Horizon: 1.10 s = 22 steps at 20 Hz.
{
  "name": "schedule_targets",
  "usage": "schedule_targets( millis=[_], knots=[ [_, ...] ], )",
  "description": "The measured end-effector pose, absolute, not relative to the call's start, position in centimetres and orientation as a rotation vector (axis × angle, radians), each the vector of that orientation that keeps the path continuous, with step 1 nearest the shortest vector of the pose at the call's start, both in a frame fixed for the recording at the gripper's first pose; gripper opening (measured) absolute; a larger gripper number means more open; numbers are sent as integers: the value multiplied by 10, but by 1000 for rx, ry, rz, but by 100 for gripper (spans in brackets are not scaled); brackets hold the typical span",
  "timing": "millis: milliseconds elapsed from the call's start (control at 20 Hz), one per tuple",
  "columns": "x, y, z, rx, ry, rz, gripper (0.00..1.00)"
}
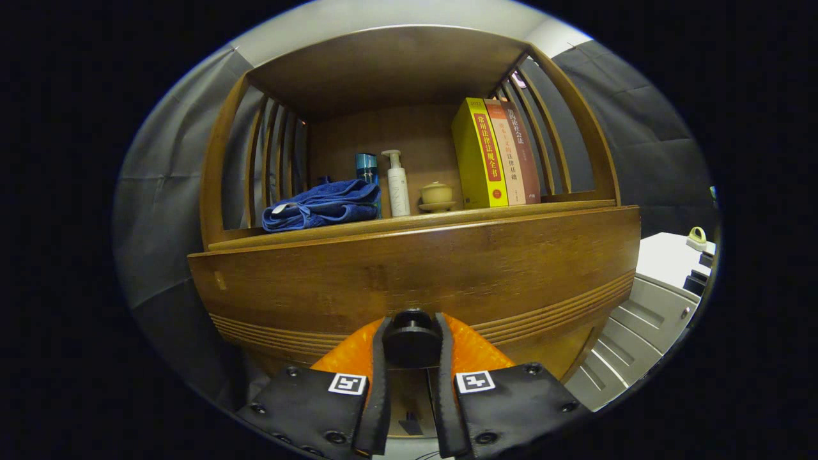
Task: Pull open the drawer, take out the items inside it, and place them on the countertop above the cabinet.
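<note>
Now the gripper (412,348) has its two fingers (378,383) pinching the round black knob (411,345) of the drawer (415,275). One finger is on each side of the knob, and both seem to press on it. The knob sits right between them, and the wide wooden drawer front stands just beyond it, stretching far out to both sides.

The drawer looks closed or nearly closed. What is inside cannot be seen, so the items to take out are hidden for now.

Above the drawer front, past the fingers, is the counter (549,207) of the cabinet. It already carries a folded blue towel (319,204), a white pump bottle (397,185), a blue can (367,167), a small cup on a saucer (437,195) and three books (495,153) standing up.

The next move likely has to be a straight pull back, away from the drawer front, along the line the fingers point. The knob is small and round, so it could slip out if the pull goes sideways.
</note>
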<state>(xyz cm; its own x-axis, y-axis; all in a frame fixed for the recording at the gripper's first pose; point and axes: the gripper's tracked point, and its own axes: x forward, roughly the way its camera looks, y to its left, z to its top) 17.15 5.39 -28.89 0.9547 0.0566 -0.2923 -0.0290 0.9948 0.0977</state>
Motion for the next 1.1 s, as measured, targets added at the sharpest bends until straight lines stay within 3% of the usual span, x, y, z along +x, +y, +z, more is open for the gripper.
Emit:
schedule_targets(
  millis=[750,1100],
  knots=[
    [64,46,-274,109,315,28,37],
    [62,52,-276,109,307,43,38]
  ],
)
